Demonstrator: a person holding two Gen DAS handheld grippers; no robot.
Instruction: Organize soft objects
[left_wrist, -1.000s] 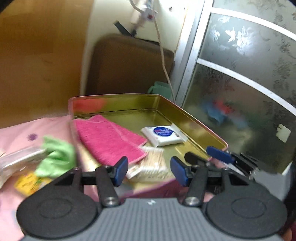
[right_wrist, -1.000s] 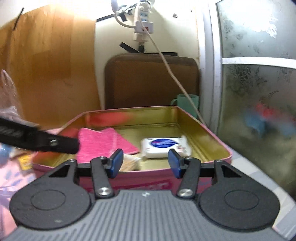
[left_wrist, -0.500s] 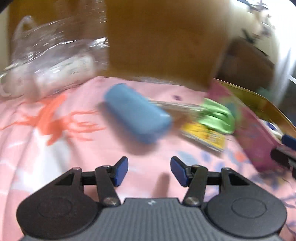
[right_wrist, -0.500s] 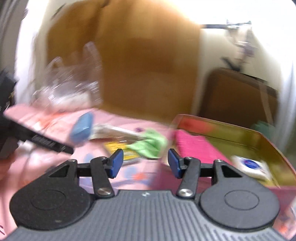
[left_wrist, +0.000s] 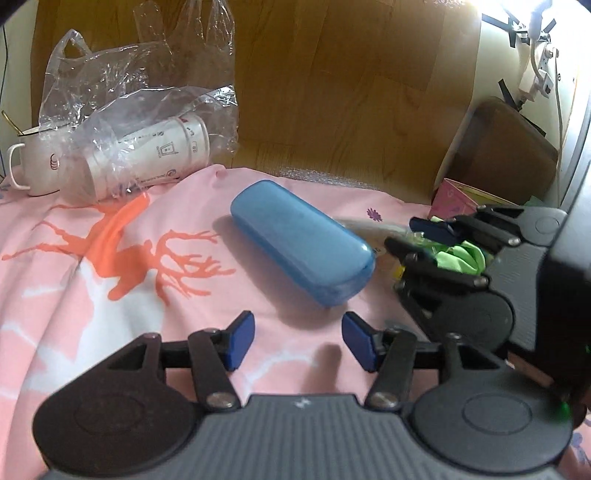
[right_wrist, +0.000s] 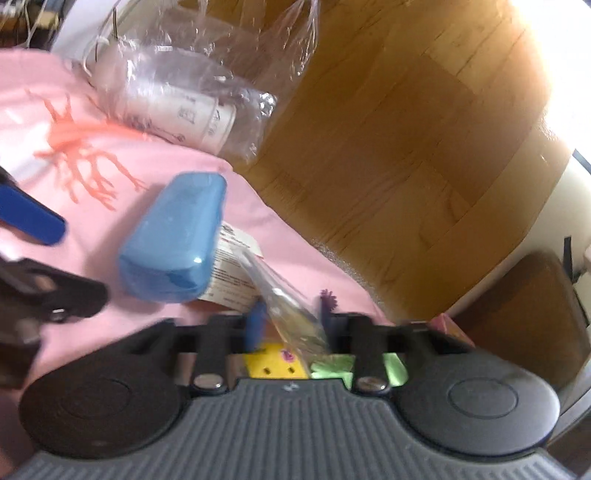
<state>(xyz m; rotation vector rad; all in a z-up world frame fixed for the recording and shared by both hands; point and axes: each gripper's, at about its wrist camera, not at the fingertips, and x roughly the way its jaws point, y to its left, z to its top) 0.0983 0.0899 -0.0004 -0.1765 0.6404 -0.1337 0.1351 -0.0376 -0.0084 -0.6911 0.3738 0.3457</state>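
Right gripper (right_wrist: 291, 325) jaws closing around a clear plastic packet (right_wrist: 284, 295), above a yellow card (right_wrist: 275, 363) and green cloth (left_wrist: 460, 254). Left gripper (left_wrist: 298, 341) jaws parted and empty, just short of the blue glasses case (left_wrist: 301, 242). All on a pink patterned sheet (left_wrist: 110, 280); bagged paper cups (left_wrist: 147, 155) and white mug (left_wrist: 35, 168) behind.

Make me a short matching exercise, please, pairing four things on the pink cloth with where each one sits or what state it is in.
Things:
1. blue case
2. paper cups
3. white mug
4. green cloth

Descriptions:
A. wrapped in a clear plastic bag
B. standing at the far left edge
C. between the right gripper's closing jaws
D. lying bare ahead of the left gripper

Pairs: 1-D, 2-A, 3-B, 4-C
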